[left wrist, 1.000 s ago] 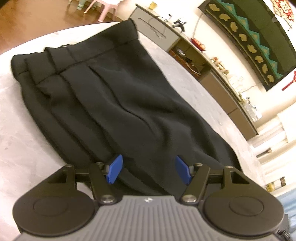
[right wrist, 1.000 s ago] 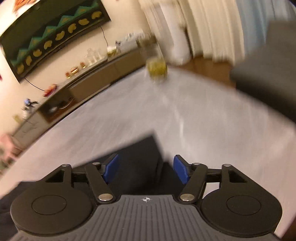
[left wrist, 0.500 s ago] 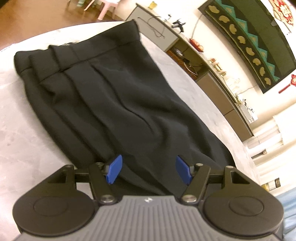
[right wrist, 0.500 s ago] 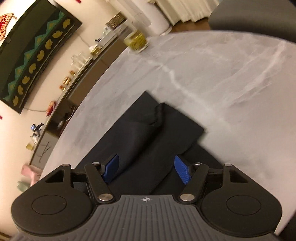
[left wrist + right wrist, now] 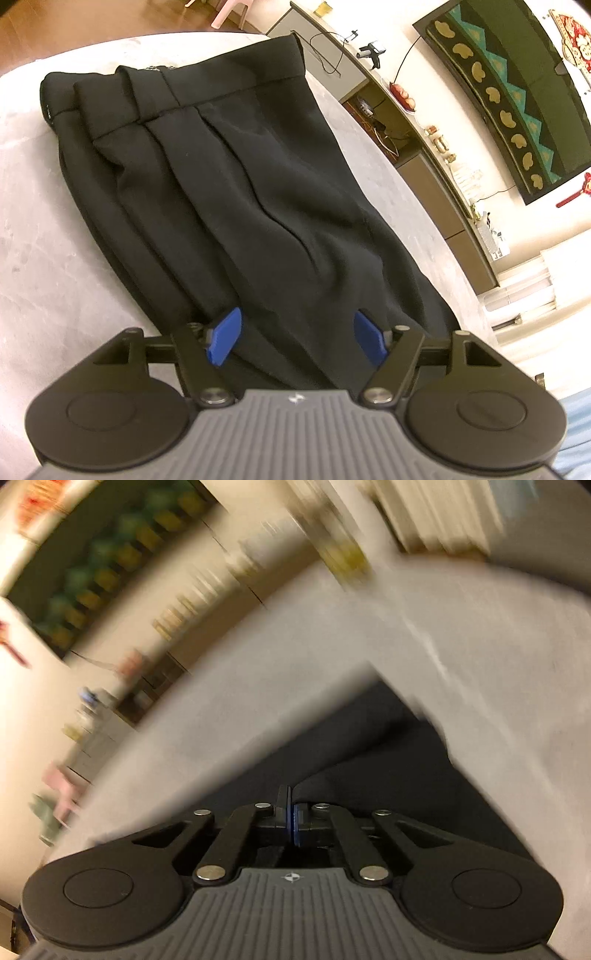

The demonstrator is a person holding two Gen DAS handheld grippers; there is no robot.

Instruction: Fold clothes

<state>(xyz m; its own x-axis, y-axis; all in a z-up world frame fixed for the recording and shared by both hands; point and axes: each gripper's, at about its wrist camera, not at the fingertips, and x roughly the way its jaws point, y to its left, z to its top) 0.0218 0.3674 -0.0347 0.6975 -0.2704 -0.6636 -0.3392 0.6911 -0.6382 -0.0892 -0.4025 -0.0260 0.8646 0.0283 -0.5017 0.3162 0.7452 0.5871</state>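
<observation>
No legible text, labels, brands or numbers. A red wall ornament (image 5: 576,44) carries gold characters too small to read; the right wrist view is motion-blurred throughout.

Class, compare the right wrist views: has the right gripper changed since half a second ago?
Yes. The right gripper has closed, seemingly on the black trousers. Its view has swung: the marble table edge sits differently.
</observation>
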